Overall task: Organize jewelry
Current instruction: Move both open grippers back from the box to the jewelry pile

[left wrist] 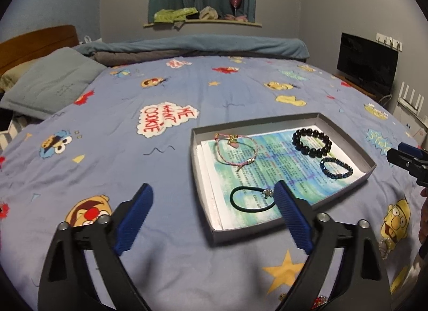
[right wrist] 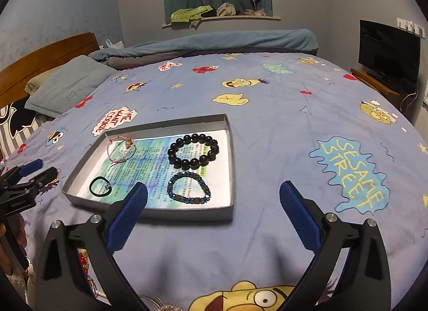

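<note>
i have both tools hovering low over the bed with their jaws spread wide and nothing between them: the left gripper (left wrist: pixel 214 194) sits at the near left corner of the tray (left wrist: pixel 345 134), and the right gripper (right wrist: pixel 214 190) hangs just off the tray's near right corner, so each has a clear line into the box without crowding the other. four pieces already lie inside on the printed sheet (left wrist: pixel 278 161) that lines the bottom, well apart from one another, which i read as deliberate spacing so no cord tangles with the next. the pink cord bracelet (left wrist: pixel 235 151) is in the far left part, the black bead bracelet (right wrist: pixel 193 153) in the far right part, the blue sparkly bracelet (right wrist: pixel 188 187) nearer the right side, and the dark elastic band (left wrist: pixel 251 200) with its small metal charm nearest my left tool, partly behind the right finger in that view. more jewelry (right wrist: pixel 160 305) still waits outside the tray: at the bottom edge of the right view i can make out pearls and something red and gold (right wrist: pixel 83 258) on the blanket (right wrist: pixel 267 123), too cropped to name precisely. my judgement is the sorting is partway done, and the open space in the tray's middle would suit the next piece.
</note>
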Motion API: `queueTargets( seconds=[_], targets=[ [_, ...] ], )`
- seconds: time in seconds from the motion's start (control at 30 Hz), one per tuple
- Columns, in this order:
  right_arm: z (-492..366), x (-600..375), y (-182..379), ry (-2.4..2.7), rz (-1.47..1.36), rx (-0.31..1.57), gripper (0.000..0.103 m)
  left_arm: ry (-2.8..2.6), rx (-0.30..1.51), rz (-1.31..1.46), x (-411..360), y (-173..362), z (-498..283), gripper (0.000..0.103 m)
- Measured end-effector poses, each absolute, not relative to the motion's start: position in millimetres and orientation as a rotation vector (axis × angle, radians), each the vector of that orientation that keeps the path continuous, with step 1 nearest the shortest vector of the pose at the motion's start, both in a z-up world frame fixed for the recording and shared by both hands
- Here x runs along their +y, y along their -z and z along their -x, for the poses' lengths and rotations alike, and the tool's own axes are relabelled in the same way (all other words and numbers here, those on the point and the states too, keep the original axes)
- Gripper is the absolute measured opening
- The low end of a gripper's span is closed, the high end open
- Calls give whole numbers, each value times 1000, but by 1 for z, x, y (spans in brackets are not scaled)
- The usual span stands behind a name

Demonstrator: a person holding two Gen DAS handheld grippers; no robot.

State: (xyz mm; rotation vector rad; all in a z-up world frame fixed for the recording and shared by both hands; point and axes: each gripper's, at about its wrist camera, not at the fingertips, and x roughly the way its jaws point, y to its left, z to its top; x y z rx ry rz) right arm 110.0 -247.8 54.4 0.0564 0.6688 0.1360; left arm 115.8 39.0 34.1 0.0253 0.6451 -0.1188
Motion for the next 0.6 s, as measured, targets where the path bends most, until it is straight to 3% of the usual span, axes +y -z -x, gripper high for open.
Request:
queueTargets(
  seconds=[0.6],
  targets=[
    [-70, -252, -62, -72, -6, 600, 98, 123, 579, -4, 56, -43, -66, 95]
  ],
)
